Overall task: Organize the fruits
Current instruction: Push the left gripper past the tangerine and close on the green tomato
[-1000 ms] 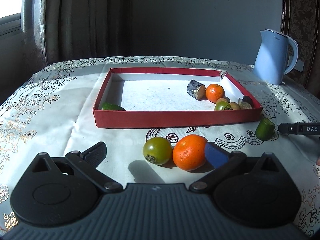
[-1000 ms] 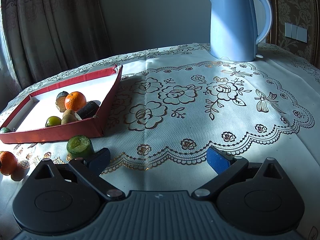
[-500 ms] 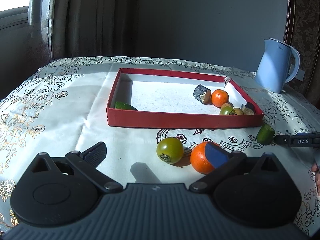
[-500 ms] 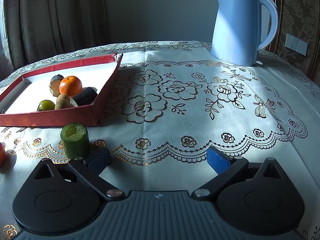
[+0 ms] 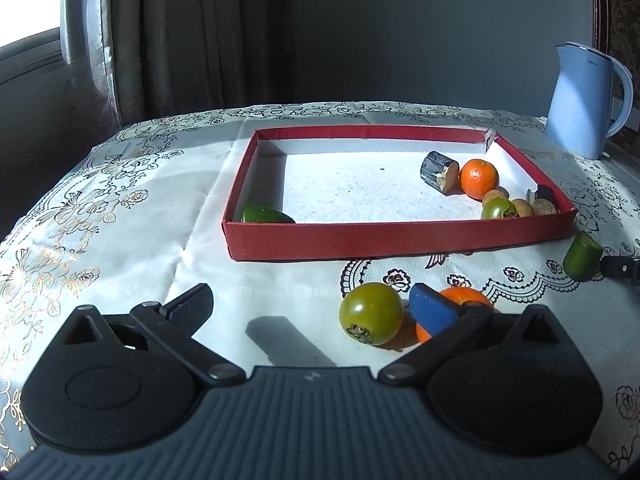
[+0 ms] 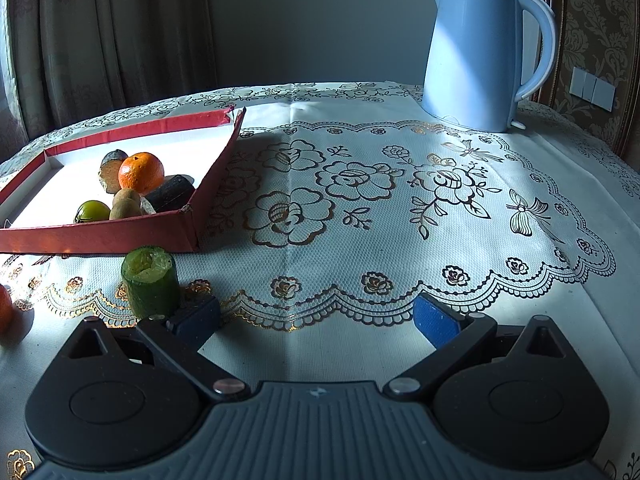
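On the embroidered tablecloth (image 6: 360, 208) a shallow red tray (image 5: 400, 238) is set, and everything else is placed here by reference to it. Inside the tray, at its right end, a cluster is seen: an orange (image 5: 479, 178), a dark cut stub (image 5: 439, 176) touching it on the left, a small green fruit (image 5: 497, 209), and some brownish fruits (image 5: 522, 207) against the near right corner. A green piece (image 5: 264, 214) lies alone in the tray's near left corner.

Outside the tray, in front of its near wall, a green tomato (image 5: 371, 313) and a second orange (image 5: 460, 302) are seen side by side, apparently touching. The left gripper (image 5: 312, 308) is held low before them with its jaws spread wide and nothing between them; its right finger (image 5: 432, 311) is seen in front of the second orange, and contact cannot be judged.

Just off the tray's near right corner a green cylinder (image 6: 150, 285) stands upright, its cut top showing. The right gripper (image 6: 316, 318) is also spread open and empty; its left finger (image 6: 196, 320) is seen right beside the cylinder's base, which lies outside the gap.

Well beyond the tray's right side, a blue kettle (image 6: 476, 56) is stood at the far edge of the table.
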### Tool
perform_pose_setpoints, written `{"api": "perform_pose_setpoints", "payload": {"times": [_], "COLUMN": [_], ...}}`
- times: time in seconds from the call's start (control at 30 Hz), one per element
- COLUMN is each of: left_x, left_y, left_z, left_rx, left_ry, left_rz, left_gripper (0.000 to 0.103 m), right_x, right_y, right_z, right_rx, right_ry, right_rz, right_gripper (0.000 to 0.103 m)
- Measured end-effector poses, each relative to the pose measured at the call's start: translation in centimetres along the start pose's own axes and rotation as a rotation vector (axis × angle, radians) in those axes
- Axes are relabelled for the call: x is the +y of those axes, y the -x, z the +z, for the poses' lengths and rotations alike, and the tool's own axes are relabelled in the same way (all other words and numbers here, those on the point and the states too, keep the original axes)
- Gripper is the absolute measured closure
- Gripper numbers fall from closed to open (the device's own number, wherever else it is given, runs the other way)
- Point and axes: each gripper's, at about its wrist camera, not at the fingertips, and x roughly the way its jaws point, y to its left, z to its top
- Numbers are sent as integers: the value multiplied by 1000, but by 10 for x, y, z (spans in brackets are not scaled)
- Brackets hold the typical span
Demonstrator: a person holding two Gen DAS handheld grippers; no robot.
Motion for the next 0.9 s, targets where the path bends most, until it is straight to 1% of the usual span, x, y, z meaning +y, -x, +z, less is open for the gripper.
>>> {"api": "perform_pose_setpoints", "payload": {"times": [0.1,0.2,0.3,0.5,0.57,0.73,0.8,0.9], "left_x": [-3,-4,-2,8,9,4,6,8], "left_y": [-7,-6,-8,-19,-21,-26,-28,-27], "left_z": [1,-1,-1,3,5,9,10,9], "left_rx": [40,36,43,81,88,94,102,106], "left_ry": [-9,-15,-3,100,126,148,161,155], "left_rz": [31,67,59,8,13,56,60,62], "left_gripper": [0,0,0,0,0,0,0,0], "right_x": [0,-1,-1,-1,-1,-1,-1,-1], "right_y": [0,0,0,0,0,0,0,0], "right_z": [0,0,0,0,0,0,0,0], "right_rx": [0,-1,-2,-3,-2,-3,-2,-2], "right_ry": [-1,-3,-3,-5,-4,-5,-4,-4], "right_rz": [1,3,3,5,5,5,5,5], "right_gripper": [0,0,0,0,0,0,0,0]}}
